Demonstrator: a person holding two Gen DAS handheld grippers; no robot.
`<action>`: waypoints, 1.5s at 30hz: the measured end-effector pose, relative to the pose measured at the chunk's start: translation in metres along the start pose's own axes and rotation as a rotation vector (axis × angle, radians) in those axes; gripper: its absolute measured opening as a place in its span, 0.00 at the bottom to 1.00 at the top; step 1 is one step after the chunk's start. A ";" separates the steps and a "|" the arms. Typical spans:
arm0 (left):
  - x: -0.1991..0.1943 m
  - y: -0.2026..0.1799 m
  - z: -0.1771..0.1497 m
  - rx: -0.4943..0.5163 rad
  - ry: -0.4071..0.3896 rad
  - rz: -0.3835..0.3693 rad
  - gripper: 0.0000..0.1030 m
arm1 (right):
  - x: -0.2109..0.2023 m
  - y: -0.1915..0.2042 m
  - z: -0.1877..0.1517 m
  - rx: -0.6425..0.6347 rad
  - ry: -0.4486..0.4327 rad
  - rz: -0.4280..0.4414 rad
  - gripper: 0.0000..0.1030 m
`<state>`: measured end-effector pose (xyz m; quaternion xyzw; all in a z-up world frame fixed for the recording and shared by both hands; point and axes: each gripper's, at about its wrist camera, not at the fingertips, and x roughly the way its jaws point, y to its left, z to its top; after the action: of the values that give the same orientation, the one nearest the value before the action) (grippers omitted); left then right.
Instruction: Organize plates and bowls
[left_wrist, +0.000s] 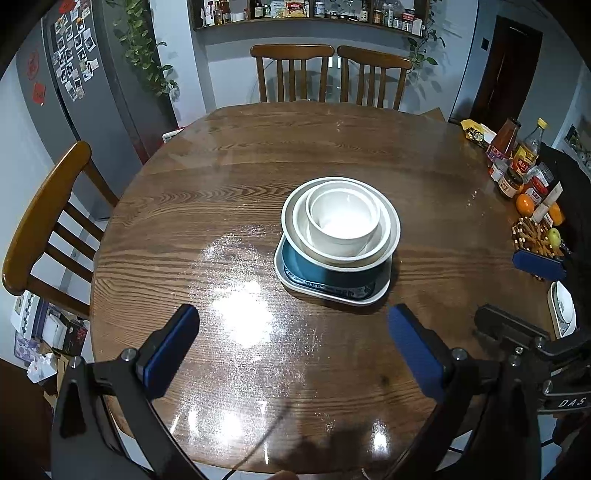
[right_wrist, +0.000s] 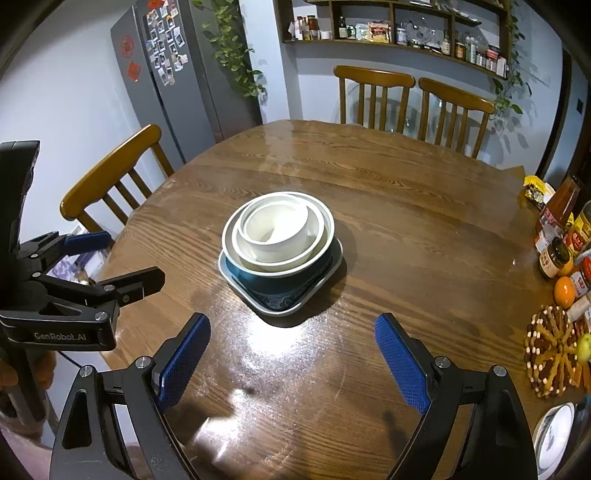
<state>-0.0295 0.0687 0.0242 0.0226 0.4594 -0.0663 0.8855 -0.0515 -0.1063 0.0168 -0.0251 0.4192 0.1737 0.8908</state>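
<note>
**Dishes nested in one stack, both of your grippers free**

Your stack sits near the middle of the round wooden counter (left_wrist: 229, 177): a square plate with a grey rim (left_wrist: 332, 293) at the bottom, a teal bowl (left_wrist: 325, 271) on it, then a wide white bowl (left_wrist: 384, 236), and a small white bowl (left_wrist: 343, 225) nested innermost. Your left gripper (left_wrist: 293, 343) hovers above the near edge of the counter, short of the stack, its blue fingers (left_wrist: 170, 349) spread wide with nothing between them. Your right gripper (right_wrist: 291, 360) is likewise short of the stack, fingers (right_wrist: 400, 363) spread and holding nothing. Sauce bottles (left_wrist: 504, 142), jars and an orange (left_wrist: 524, 204) crowd the counter's right edge, well apart from the stack.
</note>
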 end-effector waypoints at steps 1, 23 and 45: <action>0.000 0.000 0.000 0.001 0.001 -0.001 0.99 | 0.000 0.000 0.000 -0.001 0.000 -0.001 0.88; 0.002 -0.002 0.002 0.001 0.013 0.011 0.99 | 0.005 0.001 0.007 -0.023 0.012 0.012 0.88; 0.003 -0.006 -0.001 0.009 0.014 0.010 0.99 | 0.008 -0.002 0.008 -0.027 0.016 0.008 0.88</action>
<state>-0.0293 0.0631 0.0219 0.0296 0.4653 -0.0637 0.8824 -0.0405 -0.1045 0.0159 -0.0367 0.4243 0.1825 0.8862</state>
